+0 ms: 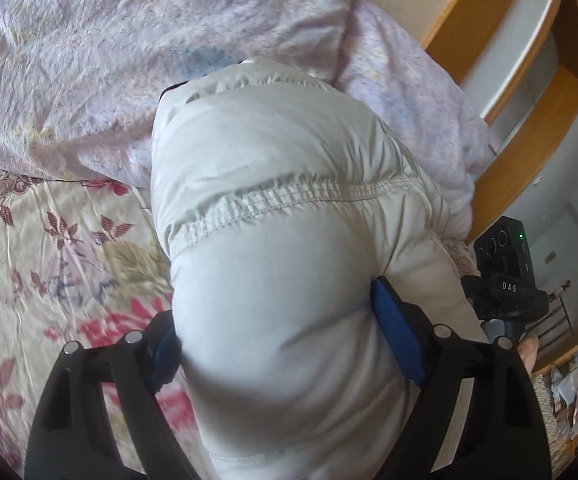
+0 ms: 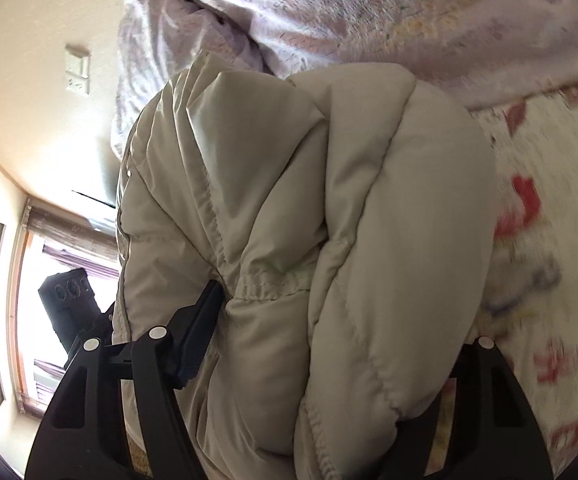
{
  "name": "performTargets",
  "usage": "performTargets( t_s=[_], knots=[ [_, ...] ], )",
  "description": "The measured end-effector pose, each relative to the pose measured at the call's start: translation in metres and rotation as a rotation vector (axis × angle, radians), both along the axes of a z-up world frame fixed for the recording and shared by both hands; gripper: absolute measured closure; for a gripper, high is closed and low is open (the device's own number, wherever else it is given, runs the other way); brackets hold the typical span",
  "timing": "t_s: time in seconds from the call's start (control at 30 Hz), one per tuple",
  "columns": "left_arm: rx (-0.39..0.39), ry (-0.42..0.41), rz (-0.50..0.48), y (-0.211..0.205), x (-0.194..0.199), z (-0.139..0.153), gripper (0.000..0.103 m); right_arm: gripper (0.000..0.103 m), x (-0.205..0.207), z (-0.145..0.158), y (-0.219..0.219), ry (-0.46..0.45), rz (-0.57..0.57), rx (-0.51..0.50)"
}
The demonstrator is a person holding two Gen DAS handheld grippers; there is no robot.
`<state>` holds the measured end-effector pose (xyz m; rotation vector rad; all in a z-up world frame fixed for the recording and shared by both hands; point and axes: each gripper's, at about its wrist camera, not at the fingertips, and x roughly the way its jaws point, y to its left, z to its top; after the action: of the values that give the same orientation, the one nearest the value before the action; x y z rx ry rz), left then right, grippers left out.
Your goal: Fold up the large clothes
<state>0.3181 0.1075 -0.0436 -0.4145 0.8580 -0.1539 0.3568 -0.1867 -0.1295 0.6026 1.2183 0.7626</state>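
Note:
A puffy off-white quilted jacket [image 1: 281,208] fills the middle of both views, bunched up and lifted above the bed. My left gripper [image 1: 277,328] is shut on a thick fold of it, its blue pads [image 1: 399,336] pressing both sides. My right gripper [image 2: 329,320] is shut on another bunched part of the jacket [image 2: 329,200]; only its left finger [image 2: 203,320] shows, the right finger is hidden under the fabric. The right gripper's body also shows at the right edge of the left wrist view [image 1: 505,276].
The floral bedsheet [image 1: 49,260] lies below the jacket. A crumpled lilac quilt [image 1: 129,48] is heaped at the far side of the bed. Wooden shelving [image 1: 537,92] stands on the wall to the right. A window [image 2: 49,280] shows to the left.

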Motion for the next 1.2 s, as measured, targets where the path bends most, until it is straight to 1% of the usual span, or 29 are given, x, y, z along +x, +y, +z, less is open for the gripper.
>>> performTargets(
  t_s=[0.07, 0.2, 0.27, 0.33, 0.37, 0.43, 0.47, 0.53, 0.57, 0.6, 0.67, 0.73, 0.77, 0.83, 0.87, 0.93, 0.97, 1.03, 1.07, 1.1, 1.13, 1.2],
  knots=[
    [-0.004, 0.0, 0.005, 0.004, 0.004, -0.004, 0.018, 0.034, 0.005, -0.001, 0.0, 0.002, -0.011, -0.002],
    [0.016, -0.017, 0.014, 0.005, 0.01, -0.009, 0.018, 0.032, 0.009, -0.004, -0.001, 0.0, -0.028, -0.02],
    [0.014, -0.017, 0.026, 0.007, 0.013, -0.014, 0.017, 0.025, 0.007, -0.005, -0.003, -0.006, -0.047, -0.038],
    [-0.001, -0.008, 0.037, 0.007, 0.015, -0.016, 0.015, 0.015, 0.003, -0.005, -0.003, -0.018, -0.068, -0.083],
    [0.008, -0.009, 0.042, 0.008, 0.015, -0.015, 0.014, 0.014, -0.001, -0.001, -0.005, -0.029, -0.078, -0.115],
    [0.073, -0.026, 0.051, 0.005, 0.006, -0.008, 0.014, 0.013, -0.01, 0.01, -0.009, -0.058, -0.094, -0.168],
    [0.1, -0.034, 0.055, 0.003, 0.003, -0.005, 0.013, 0.013, -0.018, 0.02, -0.015, -0.084, -0.109, -0.202],
    [0.197, -0.069, 0.08, -0.001, -0.007, 0.008, 0.014, 0.012, -0.03, 0.037, -0.028, -0.143, -0.161, -0.273],
    [0.232, -0.084, 0.089, -0.003, -0.011, 0.012, 0.013, 0.012, -0.041, 0.053, -0.039, -0.204, -0.208, -0.332],
    [0.27, -0.107, 0.098, -0.006, -0.014, 0.02, 0.013, 0.012, -0.046, 0.061, -0.045, -0.236, -0.233, -0.356],
    [0.291, -0.136, 0.103, -0.009, -0.018, 0.033, 0.013, 0.012, -0.061, 0.083, -0.052, -0.318, -0.284, -0.404],
    [0.298, -0.138, 0.11, -0.008, -0.016, 0.039, 0.013, 0.012, -0.074, 0.102, -0.044, -0.413, -0.273, -0.433],
    [0.305, -0.135, 0.116, -0.008, -0.015, 0.041, 0.013, 0.014, -0.076, 0.108, -0.03, -0.455, -0.263, -0.458],
    [0.33, -0.121, 0.124, -0.01, -0.01, 0.041, 0.013, 0.025, -0.076, 0.117, 0.002, -0.539, -0.232, -0.52],
    [0.344, -0.114, 0.128, -0.011, -0.006, 0.042, 0.013, 0.028, -0.079, 0.119, 0.017, -0.59, -0.211, -0.555],
    [0.382, -0.096, 0.128, -0.013, 0.0, 0.04, 0.013, 0.041, -0.084, 0.122, 0.042, -0.685, -0.183, -0.583],
    [0.401, -0.087, 0.131, -0.013, 0.004, 0.038, 0.013, 0.045, -0.077, 0.123, 0.056, -0.71, -0.167, -0.589],
    [0.415, -0.086, 0.133, -0.015, 0.008, 0.036, 0.013, 0.068, -0.068, 0.12, 0.079, -0.747, -0.11, -0.615],
    [0.426, -0.086, 0.133, -0.016, 0.012, 0.035, 0.013, 0.071, -0.056, 0.117, 0.093, -0.751, -0.084, -0.627],
    [0.432, -0.086, 0.133, -0.018, 0.014, 0.034, 0.013, 0.079, -0.055, 0.114, 0.099, -0.756, -0.06, -0.64],
    [0.439, -0.086, 0.131, -0.021, 0.018, 0.033, 0.014, 0.082, -0.048, 0.109, 0.107, -0.763, -0.041, -0.658],
    [0.458, -0.085, 0.122, -0.028, 0.027, 0.028, 0.014, 0.082, -0.041, 0.098, 0.115, -0.779, -0.032, -0.712]
  ],
)
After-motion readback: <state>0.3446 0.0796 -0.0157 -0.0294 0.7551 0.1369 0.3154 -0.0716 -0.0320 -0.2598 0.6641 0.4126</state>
